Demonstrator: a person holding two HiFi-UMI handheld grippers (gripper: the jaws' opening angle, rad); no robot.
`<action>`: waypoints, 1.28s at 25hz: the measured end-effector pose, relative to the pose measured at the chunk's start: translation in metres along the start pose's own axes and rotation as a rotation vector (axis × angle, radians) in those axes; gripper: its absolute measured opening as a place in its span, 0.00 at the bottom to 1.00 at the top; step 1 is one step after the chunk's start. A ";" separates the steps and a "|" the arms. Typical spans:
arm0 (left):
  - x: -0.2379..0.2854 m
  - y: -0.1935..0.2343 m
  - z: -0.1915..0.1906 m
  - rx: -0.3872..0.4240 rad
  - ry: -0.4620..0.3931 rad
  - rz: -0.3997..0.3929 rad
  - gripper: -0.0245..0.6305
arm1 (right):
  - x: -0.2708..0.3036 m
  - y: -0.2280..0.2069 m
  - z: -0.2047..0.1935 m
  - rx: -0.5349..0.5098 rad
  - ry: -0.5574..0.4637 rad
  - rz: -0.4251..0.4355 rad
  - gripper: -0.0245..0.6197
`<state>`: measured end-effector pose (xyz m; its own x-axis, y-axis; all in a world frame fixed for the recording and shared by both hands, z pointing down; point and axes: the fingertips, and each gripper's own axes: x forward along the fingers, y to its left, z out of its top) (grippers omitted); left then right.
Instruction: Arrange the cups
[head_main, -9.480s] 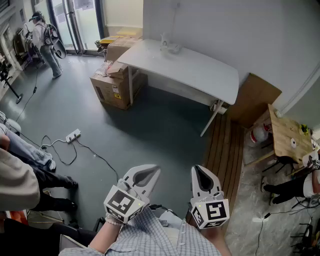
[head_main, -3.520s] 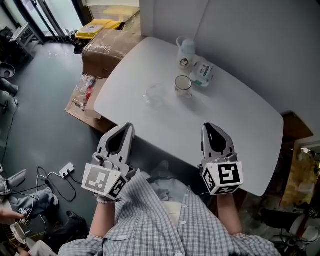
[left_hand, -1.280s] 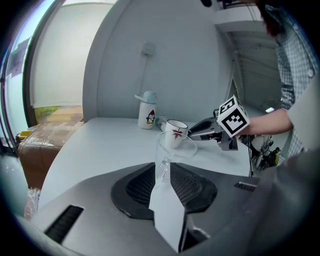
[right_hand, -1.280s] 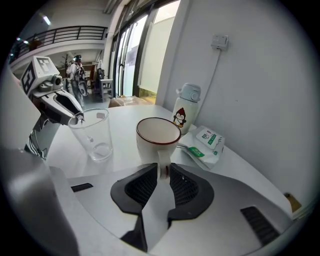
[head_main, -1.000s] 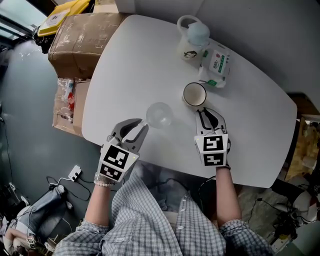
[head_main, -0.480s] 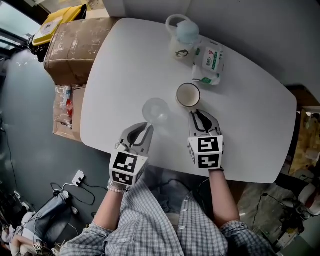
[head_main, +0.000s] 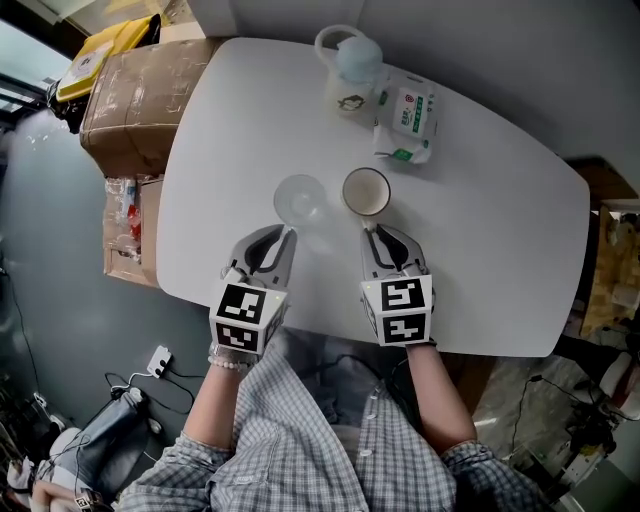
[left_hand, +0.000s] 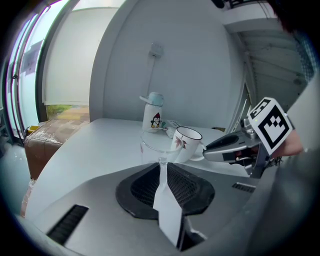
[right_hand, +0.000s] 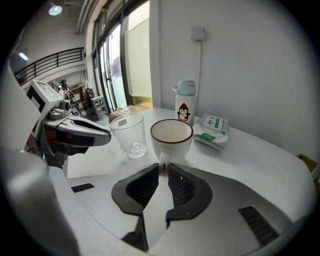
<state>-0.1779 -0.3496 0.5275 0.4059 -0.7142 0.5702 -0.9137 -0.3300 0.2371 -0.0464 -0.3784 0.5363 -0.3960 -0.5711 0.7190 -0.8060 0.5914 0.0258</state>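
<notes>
No legible wording: penguin picture on the bottle (right_hand: 185, 107), green-and-red print on the wipes packet (head_main: 405, 120) too small to read, black-and-white square markers on left gripper (head_main: 288, 232) and right gripper (head_main: 368, 230) cubes.

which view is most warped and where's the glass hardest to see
Both gripper views are fisheye-warped with dark corners. Head view: even light, but the clear glass nearly vanishes against the white table. Left gripper view: window glare at left, glass faint. Right gripper view: glass outlines clearly beside the white mug.

I count 1 glass cup (head_main: 299, 199), 1 mug (head_main: 366, 192), 1 penguin bottle (head_main: 350, 72), 1 wipes pack (head_main: 406, 118), 1 table (head_main: 500, 230).
</notes>
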 end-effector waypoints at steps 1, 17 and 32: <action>0.001 0.000 0.001 -0.002 -0.001 -0.001 0.12 | -0.001 0.002 -0.001 0.008 0.001 0.005 0.15; 0.005 -0.002 -0.001 0.068 0.029 -0.062 0.12 | -0.009 0.042 -0.009 0.060 0.016 0.085 0.14; -0.002 -0.011 -0.006 0.065 0.031 -0.101 0.12 | -0.016 0.045 -0.015 0.008 0.013 0.061 0.14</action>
<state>-0.1689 -0.3409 0.5284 0.4942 -0.6563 0.5701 -0.8647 -0.4392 0.2439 -0.0694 -0.3341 0.5361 -0.4383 -0.5267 0.7283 -0.7841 0.6202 -0.0233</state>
